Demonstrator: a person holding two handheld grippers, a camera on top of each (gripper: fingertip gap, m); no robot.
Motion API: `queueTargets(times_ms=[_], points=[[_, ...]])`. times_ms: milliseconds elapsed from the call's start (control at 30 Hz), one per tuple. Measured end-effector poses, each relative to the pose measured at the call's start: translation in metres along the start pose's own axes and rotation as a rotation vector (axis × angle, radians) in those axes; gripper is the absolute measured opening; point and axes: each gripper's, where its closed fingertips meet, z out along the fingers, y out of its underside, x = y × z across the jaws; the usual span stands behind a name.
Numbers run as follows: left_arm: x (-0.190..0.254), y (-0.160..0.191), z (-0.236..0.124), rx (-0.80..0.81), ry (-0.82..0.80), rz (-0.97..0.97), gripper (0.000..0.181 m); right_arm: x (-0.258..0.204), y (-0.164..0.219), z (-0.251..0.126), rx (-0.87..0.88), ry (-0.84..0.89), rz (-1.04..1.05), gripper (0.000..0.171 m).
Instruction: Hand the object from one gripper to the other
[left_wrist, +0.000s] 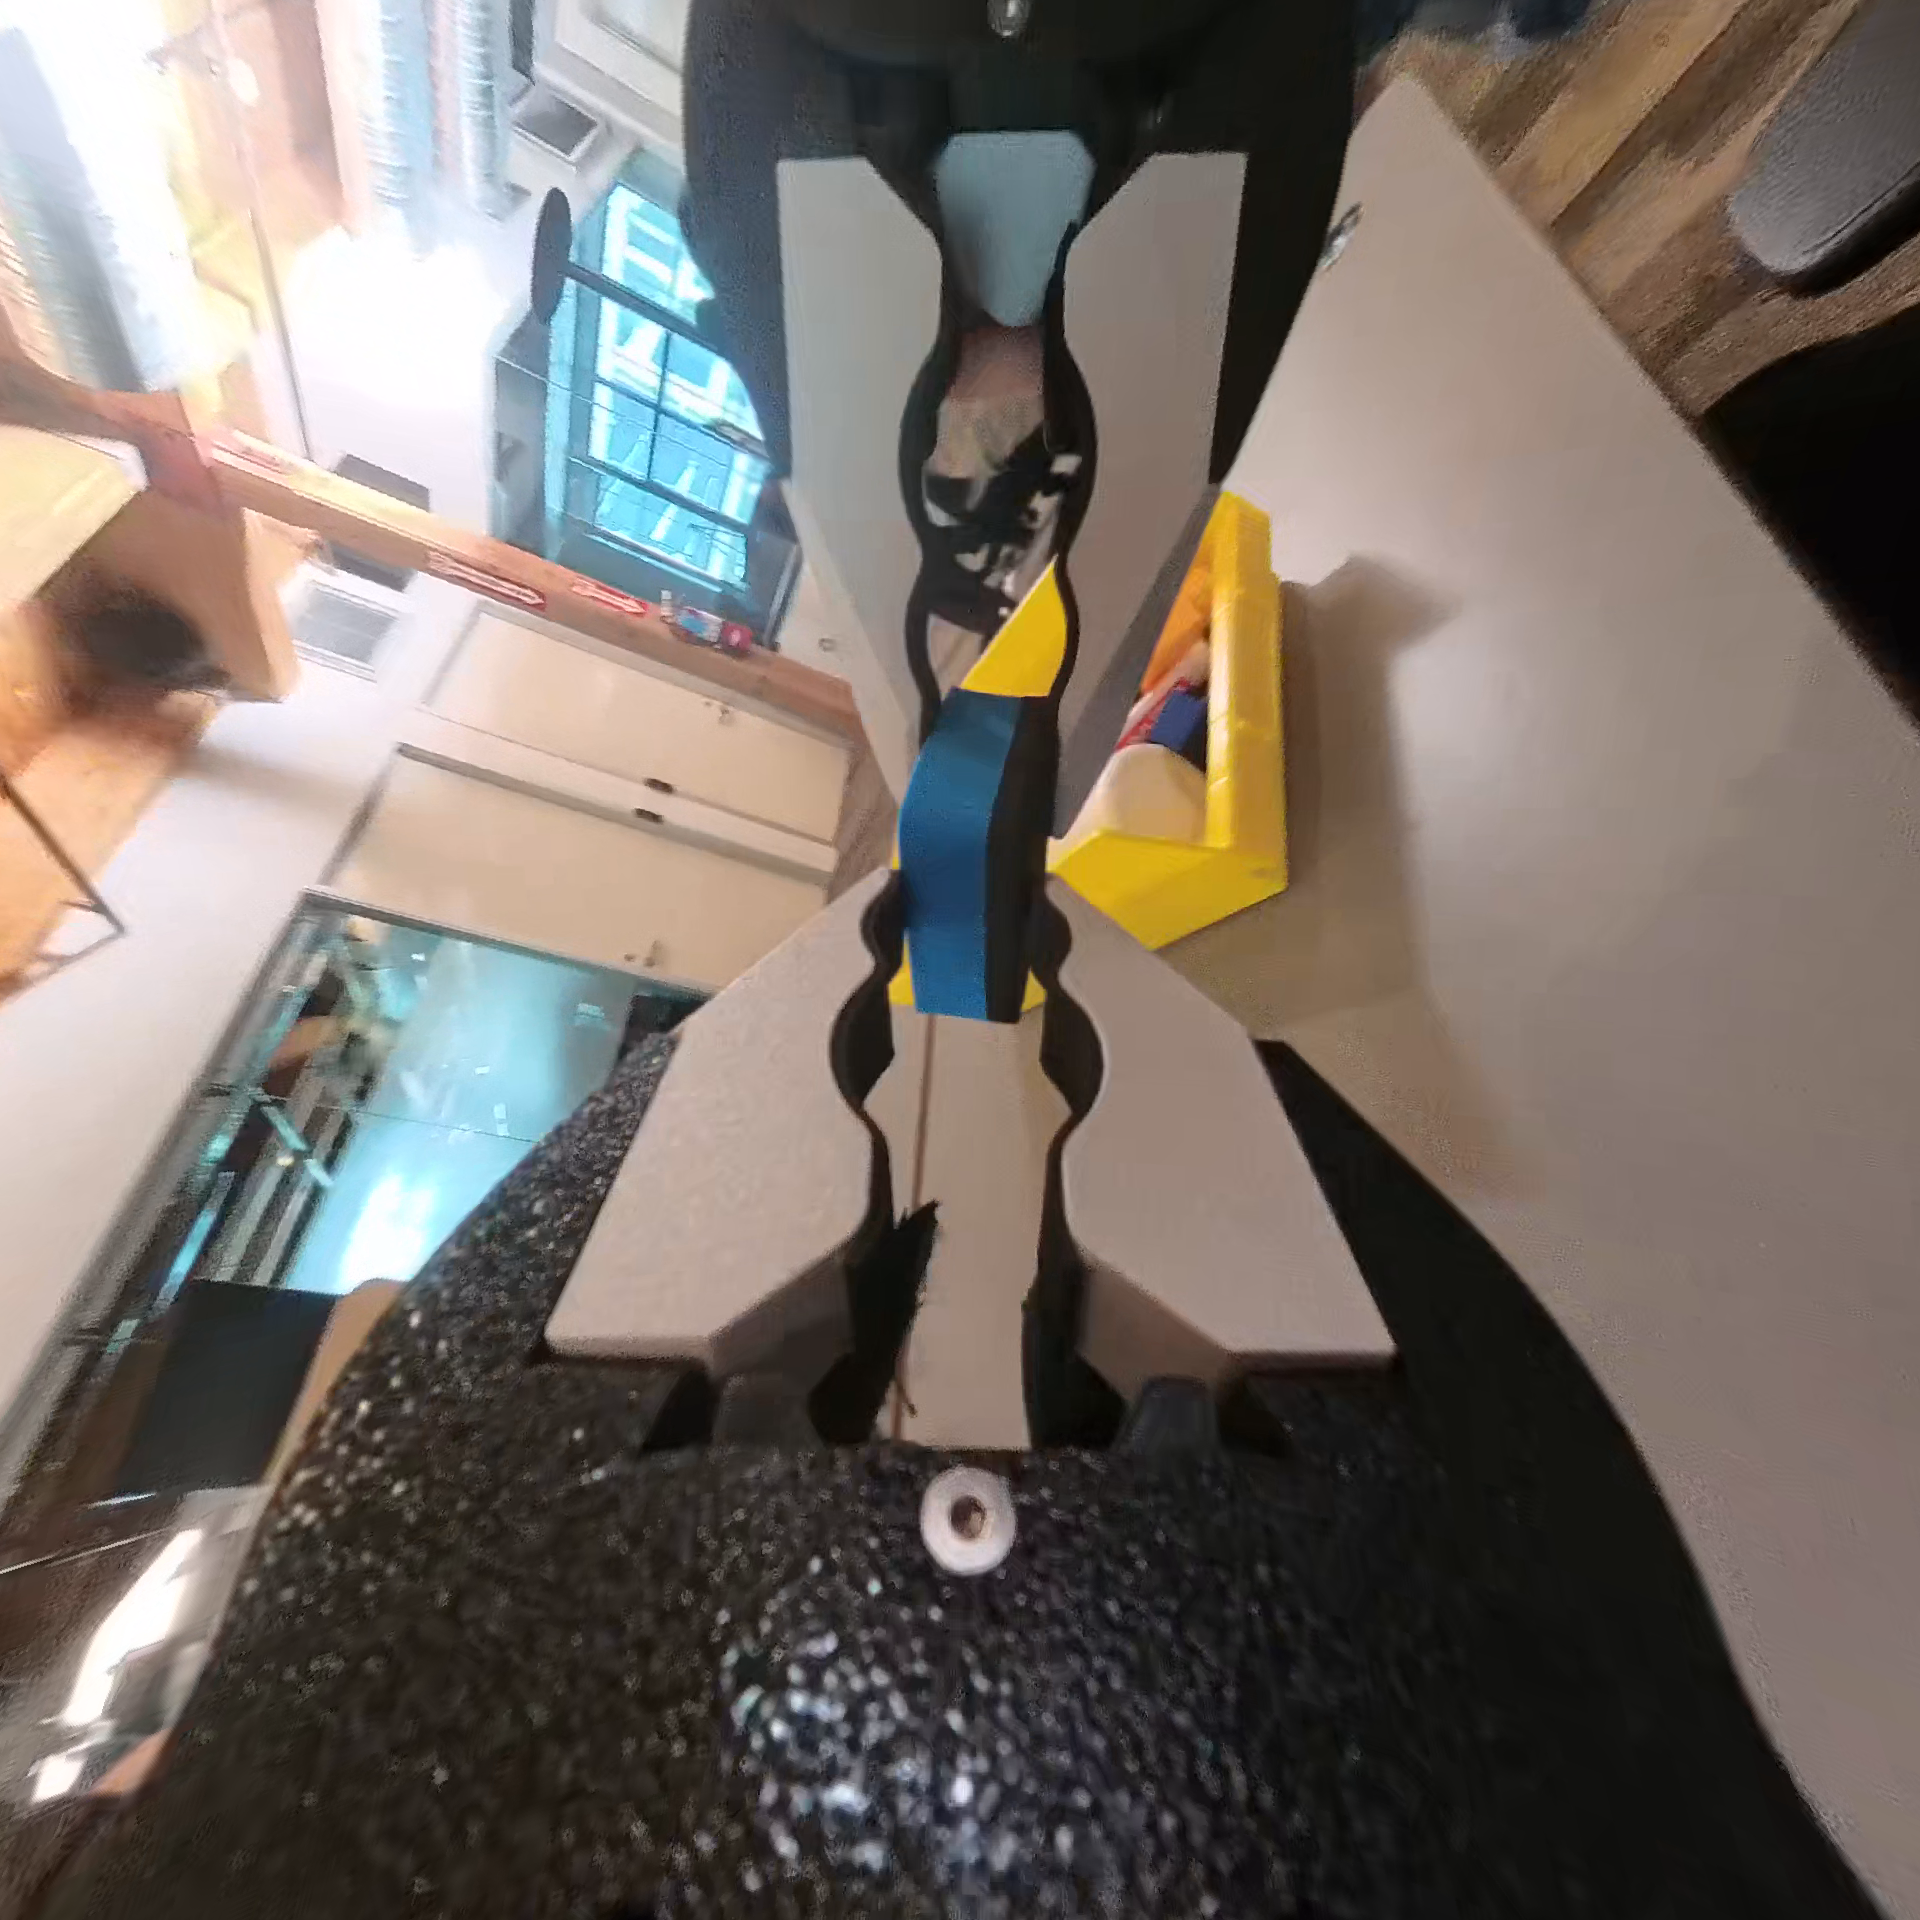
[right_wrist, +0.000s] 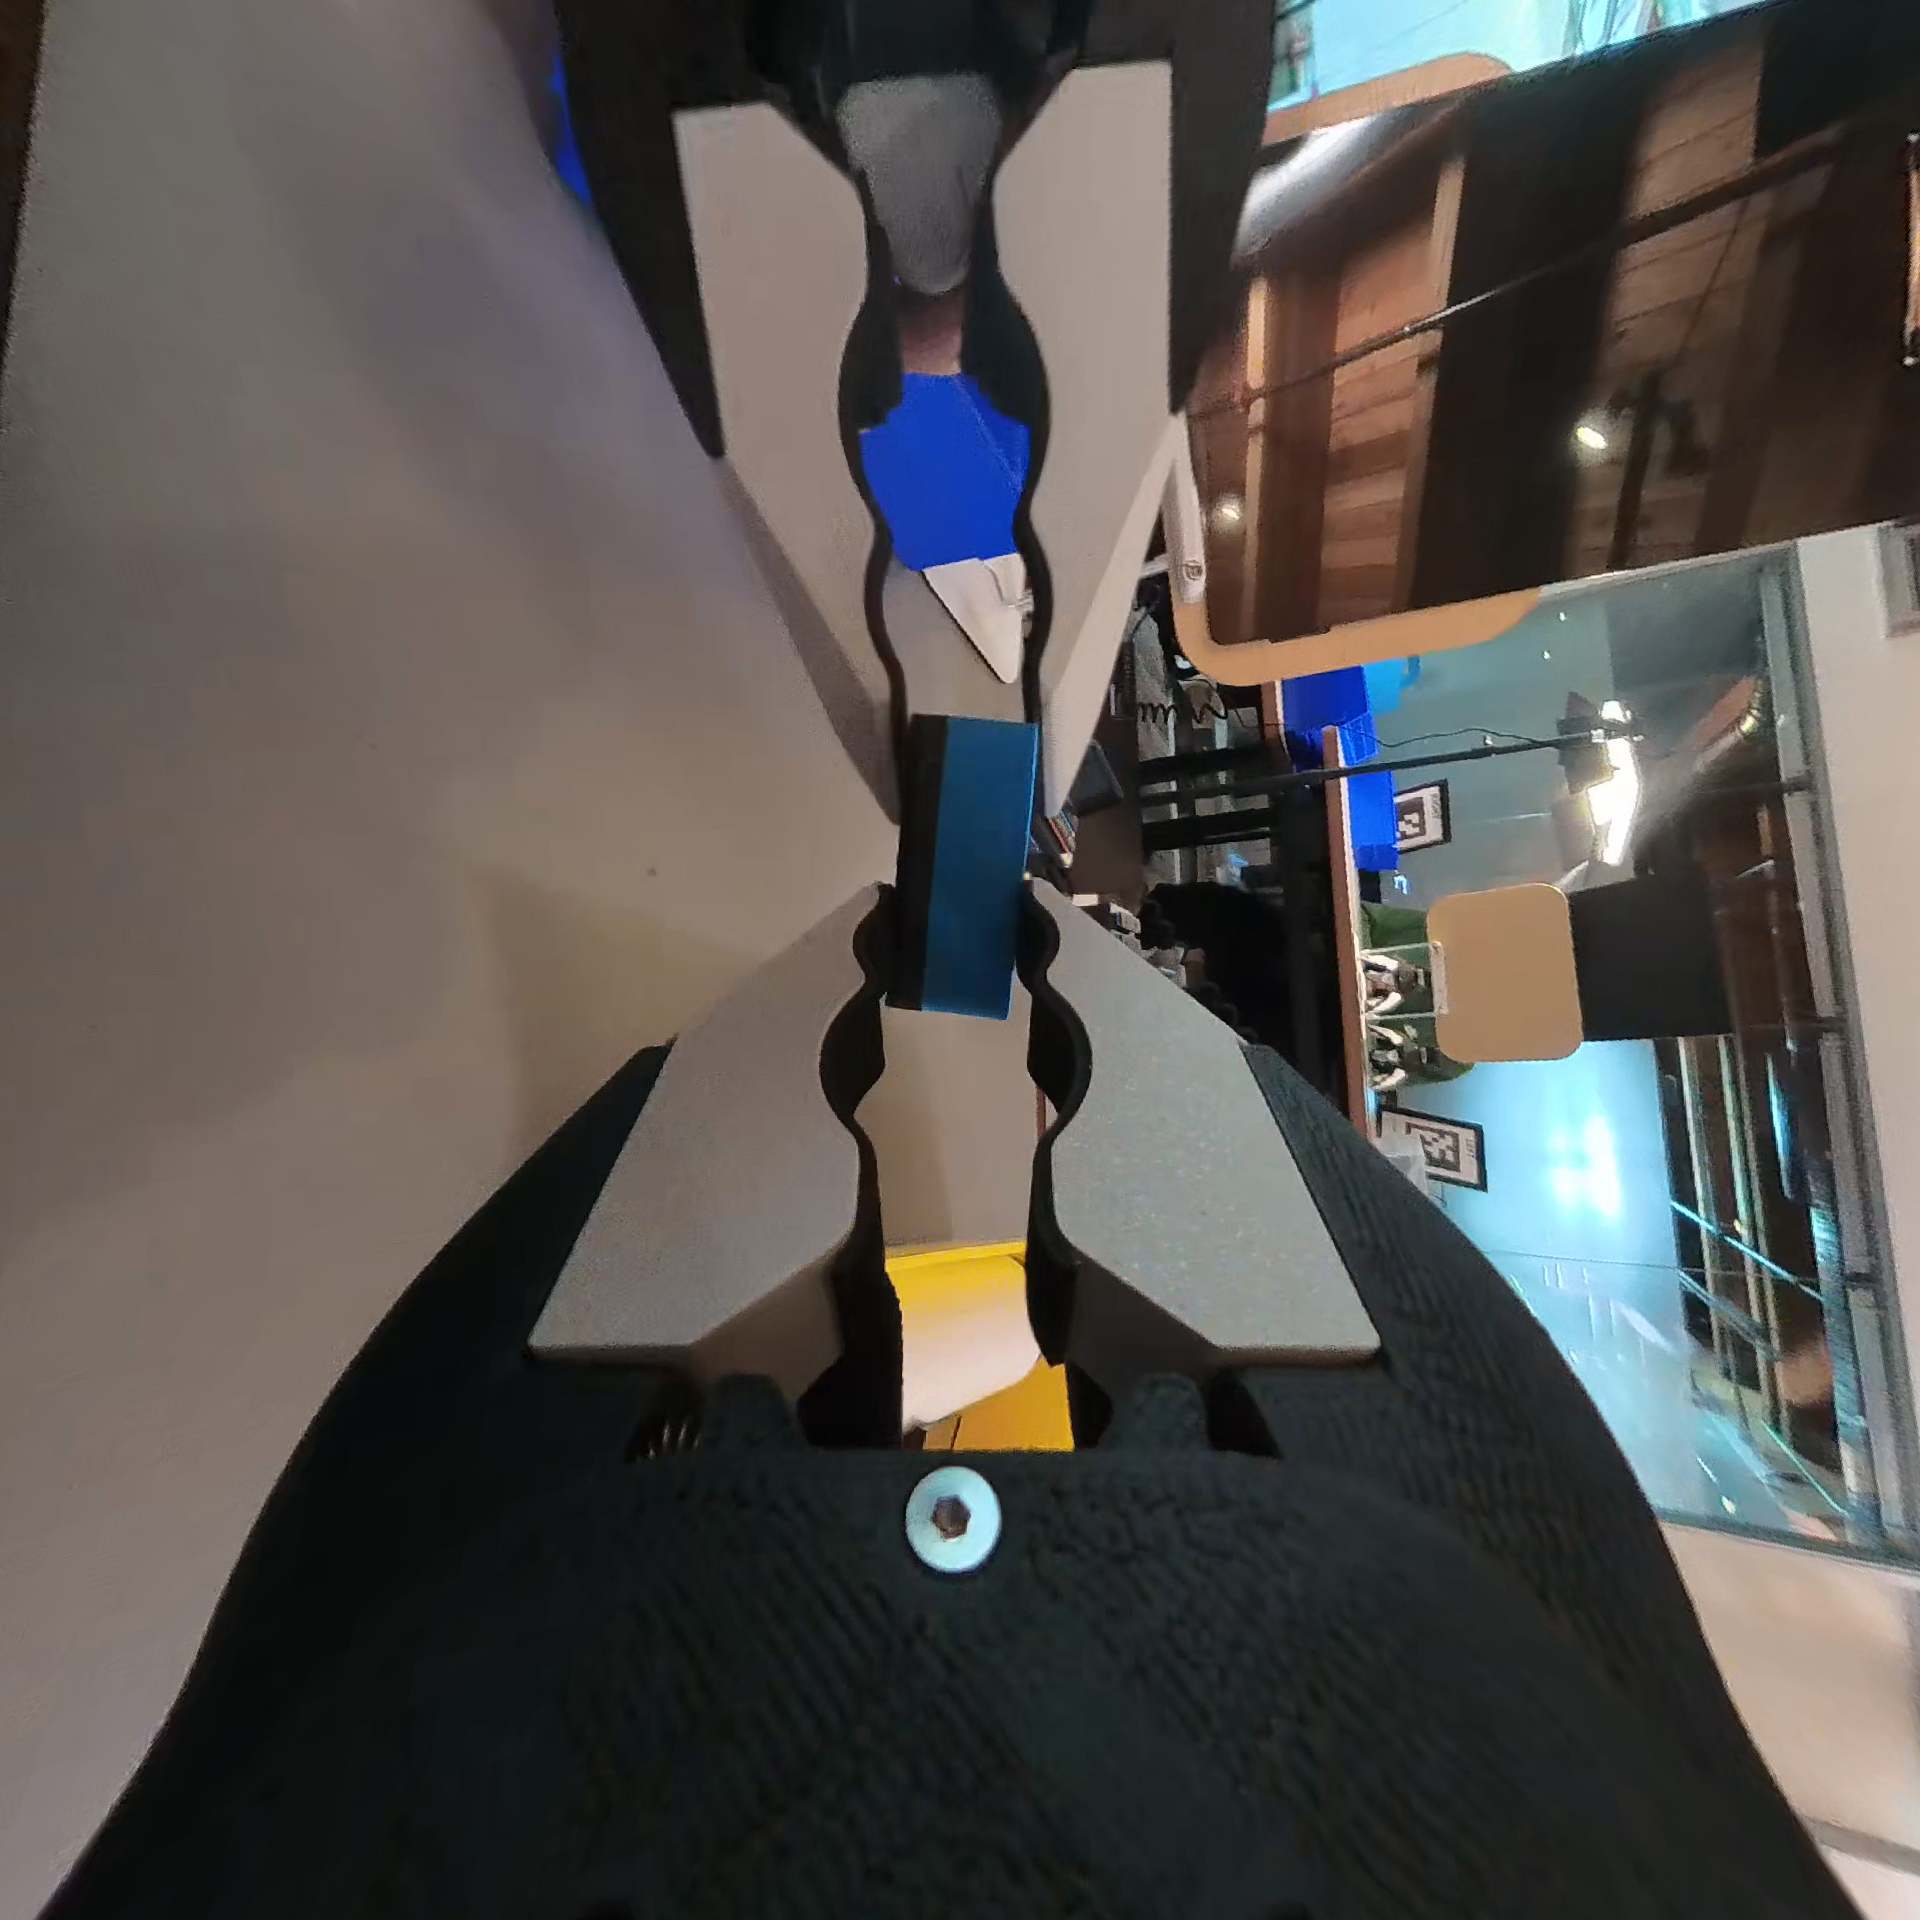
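Two sets of grey tongs with wavy black inner pads are meeting tip to tip at the middle of both frames, each pinching the same small block. In the left wrist view, the left tongs (left_wrist: 961, 914) are rising from the bottom of the frame and squeezing the lower end of the blue and black block (left_wrist: 961, 862), while the right tongs (left_wrist: 982, 686) are reaching down from the top of the frame and appear to be pinching the upper end. The block is being held in the air at frame centre, standing on end, with its blue face to the left and its black foam layer to the right. Behind it, right of centre, a yellow bin (left_wrist: 1236, 748) holding mixed items is sitting on the pale grey tabletop (left_wrist: 1558, 831).

In the right wrist view, the right tongs (right_wrist: 956, 920) are coming up from the bottom of the frame and gripping the block (right_wrist: 966, 862), and the left tongs (right_wrist: 961, 717) are coming down from the top, their tips meeting its upper end. Here the black layer is facing left and the blue face right. The tabletop (right_wrist: 364, 727) is filling the left half of the frame.
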Motion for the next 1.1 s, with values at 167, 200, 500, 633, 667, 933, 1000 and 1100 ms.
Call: queueTargets(times_ms=[167, 200, 500, 633, 667, 933, 1000, 1100], points=[[-0.022, -0.008, -0.01, 0.101, -0.094, -0.071, 0.019, 0.026, -0.01, -0.008, 0.127, 0.142, 0.093, 0.031], [-0.028, -0.012, -0.014, 0.154, -0.106, -0.125, 0.019, 0.031, -0.013, -0.011, 0.161, 0.152, 0.133, 0.04], [-0.055, -0.062, -0.059, 0.87, 0.025, -0.767, 0.019, 0.043, -0.074, -0.051, 0.808, -0.178, 0.741, 0.05], [-0.05, -0.067, -0.057, 0.894, 0.037, -0.764, 0.019, 0.044, -0.08, -0.054, 0.9, -0.274, 0.855, 0.034], [-0.05, -0.068, -0.058, 0.905, 0.043, -0.769, 0.019, 0.041, -0.078, -0.052, 0.882, -0.274, 0.841, 0.025], [-0.052, -0.034, -0.028, 0.581, -0.002, -0.801, 0.037, 0.059, -0.038, -0.038, 0.677, -0.067, 0.815, 0.021], [-0.055, -0.004, -0.015, 0.356, -0.079, -0.762, 0.048, 0.069, 0.004, -0.027, 0.481, 0.062, 0.848, 0.021], [-0.062, 0.028, -0.012, 0.128, -0.177, -0.685, 0.05, 0.065, 0.096, -0.015, 0.021, 0.216, 0.858, 0.021]])
